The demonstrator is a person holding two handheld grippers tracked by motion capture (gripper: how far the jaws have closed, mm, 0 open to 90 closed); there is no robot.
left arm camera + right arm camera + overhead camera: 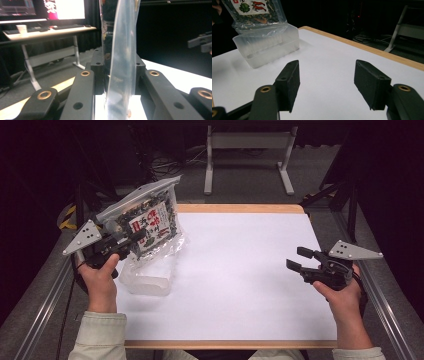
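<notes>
A clear plastic bag of dark dried food with a white and red label (148, 217) is held up above the table's left side. My left gripper (134, 239) is shut on the bag's lower part; in the left gripper view the bag (121, 50) stands edge-on between the jaws. Below it a clear plastic tub (148, 277) rests on the white table top (240, 285), and the bag's bottom edge (259, 18) hangs just over the tub (268, 46). My right gripper (299, 259) hovers open and empty over the right side of the table, pointing left.
The white surface sits on a wooden table with edges at front and back (240, 208). Metal rails run along both sides (385, 305). A desk frame (247, 155) stands on the floor beyond the table. A desk with monitors (47, 28) is off to the left.
</notes>
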